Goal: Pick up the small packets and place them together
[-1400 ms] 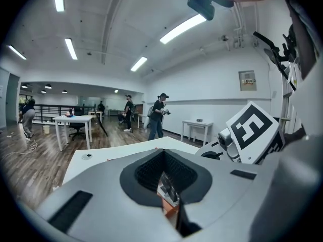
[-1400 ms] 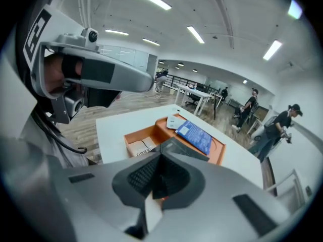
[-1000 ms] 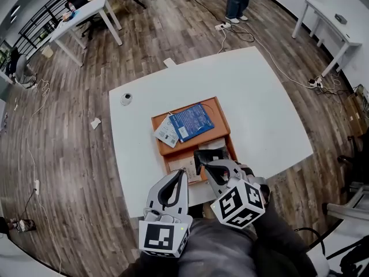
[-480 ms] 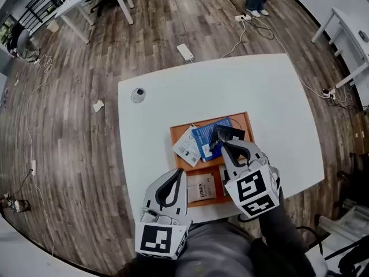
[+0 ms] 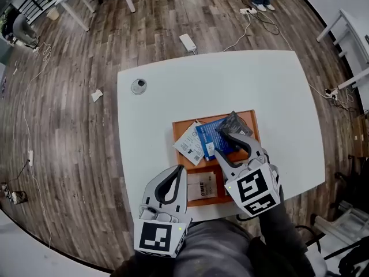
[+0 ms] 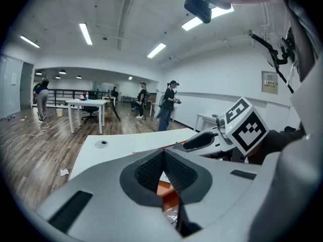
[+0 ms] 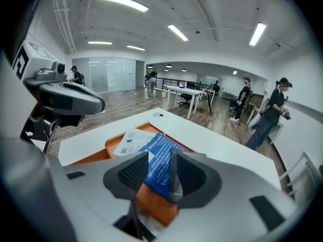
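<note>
An orange tray [image 5: 213, 115] with two compartments sits near the white table's front edge. Its far compartment holds a blue packet [image 5: 210, 140], a white packet [image 5: 189, 145] and a dark packet [image 5: 233, 121] resting on the blue one's right end. A pale packet [image 5: 202, 186] lies in the near compartment. My right gripper [image 5: 232, 135] hovers just behind the dark packet, its jaws opening. In the right gripper view [image 7: 160, 168] only the blue packet [image 7: 162, 147] and white packet [image 7: 132, 141] show through the gap. My left gripper [image 5: 174, 173] is shut and empty above the tray's near left corner.
A small round object [image 5: 138, 86] sits on the white table [image 5: 259, 79] at its far left. A power strip [image 5: 188, 41] and cables lie on the wood floor beyond. Other desks and several people stand far off in both gripper views.
My right gripper carried the dark packet from the near compartment to the far one, over the blue packet, and its jaws have parted. The left gripper stayed put.
</note>
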